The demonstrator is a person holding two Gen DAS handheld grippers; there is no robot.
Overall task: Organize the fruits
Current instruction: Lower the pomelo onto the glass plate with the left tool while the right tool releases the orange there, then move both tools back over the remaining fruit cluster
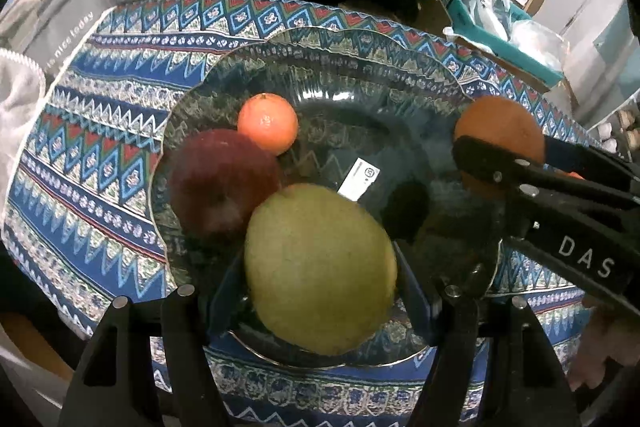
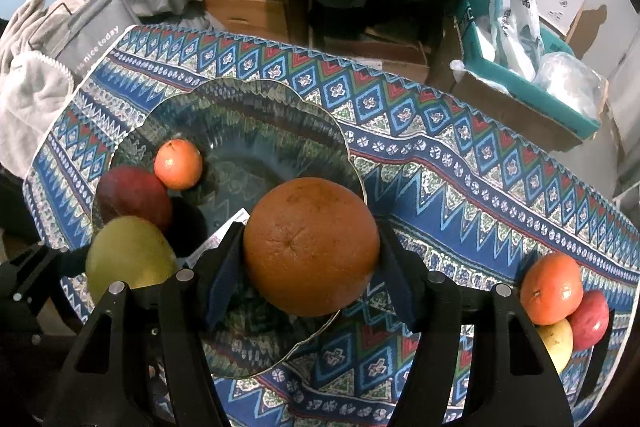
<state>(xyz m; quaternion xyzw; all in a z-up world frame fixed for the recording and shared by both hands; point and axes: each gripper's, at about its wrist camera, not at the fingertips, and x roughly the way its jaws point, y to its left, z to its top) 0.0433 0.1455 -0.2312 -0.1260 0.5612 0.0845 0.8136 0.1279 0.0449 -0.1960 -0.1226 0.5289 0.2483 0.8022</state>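
A yellow-green fruit sits between the blue pads of my left gripper, which is shut on it low over the near side of a clear glass plate. On the plate's left lie a dark red apple and a small tangerine. My right gripper is shut on a large orange, held over the plate's right part. In the left wrist view the right gripper reaches in from the right with that orange. Whether either held fruit touches the glass is hidden.
The plate stands on a blue patterned tablecloth. At its right end lie a tangerine, a red apple and a yellow fruit together. A grey bag and a teal box stand beyond the table's far edge.
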